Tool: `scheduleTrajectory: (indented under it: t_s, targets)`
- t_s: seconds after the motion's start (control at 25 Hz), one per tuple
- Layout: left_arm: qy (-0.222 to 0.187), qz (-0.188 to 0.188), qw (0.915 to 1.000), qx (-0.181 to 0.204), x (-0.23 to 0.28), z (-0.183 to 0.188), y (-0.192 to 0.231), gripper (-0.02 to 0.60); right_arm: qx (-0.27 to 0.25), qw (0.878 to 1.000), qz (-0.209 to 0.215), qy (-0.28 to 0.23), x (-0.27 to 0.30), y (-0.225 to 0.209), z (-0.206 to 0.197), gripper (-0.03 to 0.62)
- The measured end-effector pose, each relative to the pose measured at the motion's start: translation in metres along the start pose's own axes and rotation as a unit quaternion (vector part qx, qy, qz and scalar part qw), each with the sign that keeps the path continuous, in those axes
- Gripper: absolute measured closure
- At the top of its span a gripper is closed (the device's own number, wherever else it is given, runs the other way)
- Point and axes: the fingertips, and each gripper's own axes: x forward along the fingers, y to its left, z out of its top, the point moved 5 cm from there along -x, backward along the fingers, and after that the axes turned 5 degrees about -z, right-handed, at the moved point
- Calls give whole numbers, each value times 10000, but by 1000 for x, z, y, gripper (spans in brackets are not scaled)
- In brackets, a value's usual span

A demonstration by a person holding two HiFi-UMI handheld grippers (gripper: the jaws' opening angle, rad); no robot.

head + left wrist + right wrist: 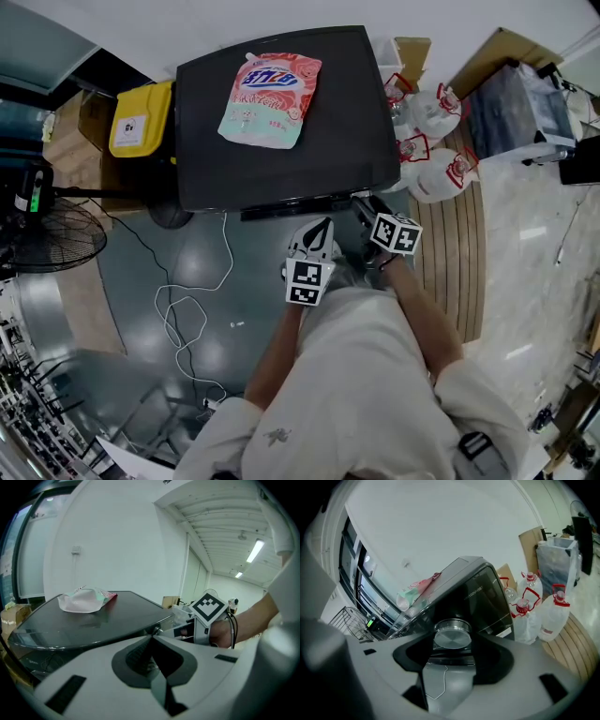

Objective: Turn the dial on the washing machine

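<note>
The black washing machine [347, 112] stands in front of me with a pink detergent bag [270, 98] lying on its lid. In the right gripper view its round silver dial [452, 637] sits on the front panel between the dark pads, and my right gripper [453, 640] is shut on it. In the head view the right gripper [362, 202] reaches under the machine's front right edge, which hides the dial. My left gripper [322, 225] hovers just left of it, off the machine. Its jaws [151, 638] meet at the tips with nothing between them.
Several clear water jugs with red handles [436, 141] stand to the right of the machine on a slatted wooden platform [464, 244]. A yellow bin [141, 117] sits at its left, a fan [42, 239] farther left. A white cable [187, 319] loops on the floor.
</note>
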Motion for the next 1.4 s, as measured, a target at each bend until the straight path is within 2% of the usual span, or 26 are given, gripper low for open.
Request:
scheduleTrajectory:
  t_s: [0.64, 1.0, 1.2, 1.4]
  targets:
    - [11, -42, 10000, 12, 6, 2, -4, 568, 913, 9937, 653, 44, 3, -2, -2, 333]
    - [29, -47, 10000, 22, 9, 2, -6, 568, 1580, 9823, 1002, 41, 4, -7, -3, 332]
    - [36, -61, 10000, 17, 9, 2, -5, 568, 2135, 9695, 1202, 5, 6, -9, -5, 332]
    - [56, -42, 10000, 18, 8, 0, -4, 568, 2388, 9621, 1314, -32, 6, -10, -7, 332]
